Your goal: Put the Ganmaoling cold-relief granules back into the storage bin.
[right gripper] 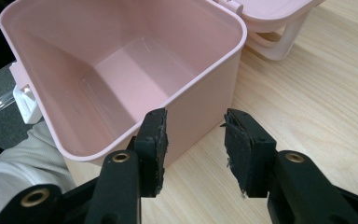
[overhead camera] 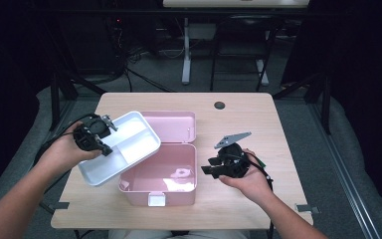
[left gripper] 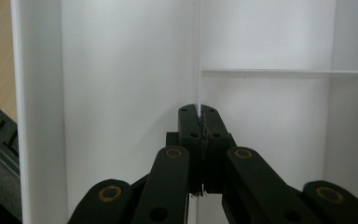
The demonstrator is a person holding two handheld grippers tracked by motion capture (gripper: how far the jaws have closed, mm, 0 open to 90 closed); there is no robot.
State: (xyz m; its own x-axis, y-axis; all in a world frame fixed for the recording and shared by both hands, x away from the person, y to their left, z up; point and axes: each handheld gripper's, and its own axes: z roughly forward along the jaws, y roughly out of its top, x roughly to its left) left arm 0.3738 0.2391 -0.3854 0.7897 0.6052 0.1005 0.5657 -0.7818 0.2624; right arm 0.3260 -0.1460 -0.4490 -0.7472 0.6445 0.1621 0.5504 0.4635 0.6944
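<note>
An open pink box [overhead camera: 179, 191] sits on the wooden table with its lid [overhead camera: 176, 127] folded back flat behind it. A white divided tray [overhead camera: 132, 142] hangs tilted over the box's left edge. My left gripper [overhead camera: 103, 144] is shut on it; in the left gripper view the jaws [left gripper: 199, 114] pinch the tray's thin middle partition [left gripper: 199, 56]. My right gripper [overhead camera: 211, 169] is held just right of the box. In the right gripper view it [right gripper: 196, 140] stands open with nothing between its pads, close to the box's outer wall [right gripper: 205, 107]. The box's inside [right gripper: 126, 74] is bare.
A white latch [overhead camera: 157, 199] hangs on the box's front wall. The lid's pale handle [right gripper: 275, 46] rests on the table. A dark round grommet [overhead camera: 220, 105] sits near the table's far edge. Bare wood [overhead camera: 238, 124] lies behind the right gripper. Desk legs and cables stand beyond the table.
</note>
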